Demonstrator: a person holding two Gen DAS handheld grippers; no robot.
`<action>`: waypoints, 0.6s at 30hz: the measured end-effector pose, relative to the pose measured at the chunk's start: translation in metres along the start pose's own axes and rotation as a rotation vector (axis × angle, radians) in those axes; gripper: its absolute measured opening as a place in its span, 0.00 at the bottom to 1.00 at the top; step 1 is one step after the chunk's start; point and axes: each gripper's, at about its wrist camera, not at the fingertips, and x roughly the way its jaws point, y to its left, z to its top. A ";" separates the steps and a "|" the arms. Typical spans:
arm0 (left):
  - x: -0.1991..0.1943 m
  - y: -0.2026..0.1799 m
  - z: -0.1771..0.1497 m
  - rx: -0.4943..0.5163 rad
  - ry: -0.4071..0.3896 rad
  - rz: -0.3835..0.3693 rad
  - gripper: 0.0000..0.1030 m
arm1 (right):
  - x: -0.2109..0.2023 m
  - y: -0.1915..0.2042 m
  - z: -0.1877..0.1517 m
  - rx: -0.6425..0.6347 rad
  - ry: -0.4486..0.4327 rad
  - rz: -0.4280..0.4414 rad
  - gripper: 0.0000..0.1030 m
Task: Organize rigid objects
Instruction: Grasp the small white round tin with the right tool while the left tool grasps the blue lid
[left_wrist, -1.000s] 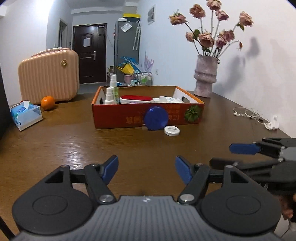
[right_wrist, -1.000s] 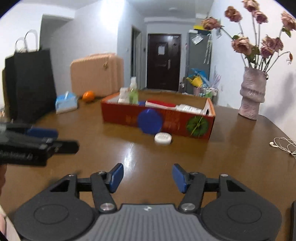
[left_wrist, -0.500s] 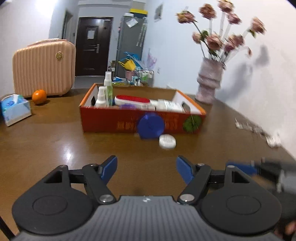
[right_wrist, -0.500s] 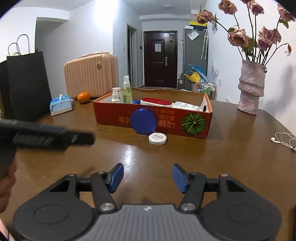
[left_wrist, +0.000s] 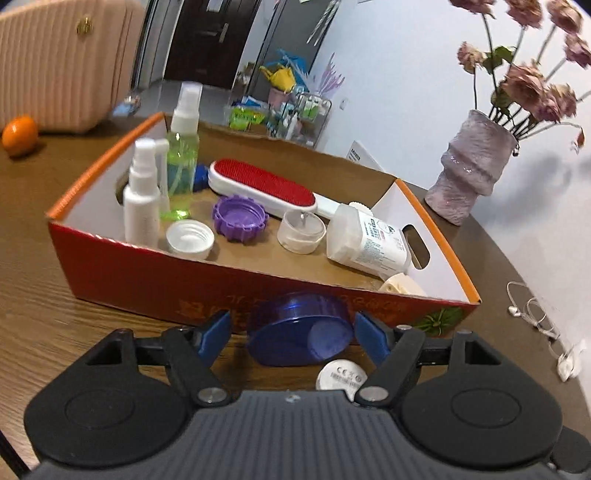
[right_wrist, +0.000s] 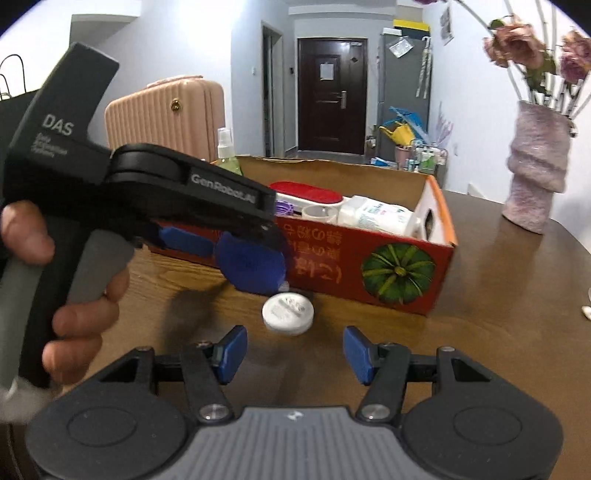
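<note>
two open gripper (left_wrist: 293, 326) fingers flank round, glossy blue lid (left_wrist: 299, 332).

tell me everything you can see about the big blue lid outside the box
The blue lid is a round, translucent dark-blue plastic cap with a shallow rim. It stands tilted on edge on the wooden table, leaning against the red box's front wall, open side toward the left tool, whose open fingers flank it without clearly touching. A small white lid lies just in front.

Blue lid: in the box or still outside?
Outside. The blue lid leans against the red box's front wall on the table, between the open left tongs.
</note>
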 end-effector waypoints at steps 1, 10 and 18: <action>0.002 0.000 -0.001 -0.002 0.003 0.000 0.68 | 0.007 0.000 0.003 -0.007 0.004 0.003 0.55; -0.020 0.008 -0.018 0.050 -0.033 -0.002 0.66 | 0.049 0.006 0.016 -0.033 0.049 0.020 0.44; -0.062 0.024 -0.065 0.107 -0.062 0.040 0.66 | 0.033 0.011 0.005 -0.008 0.047 0.015 0.38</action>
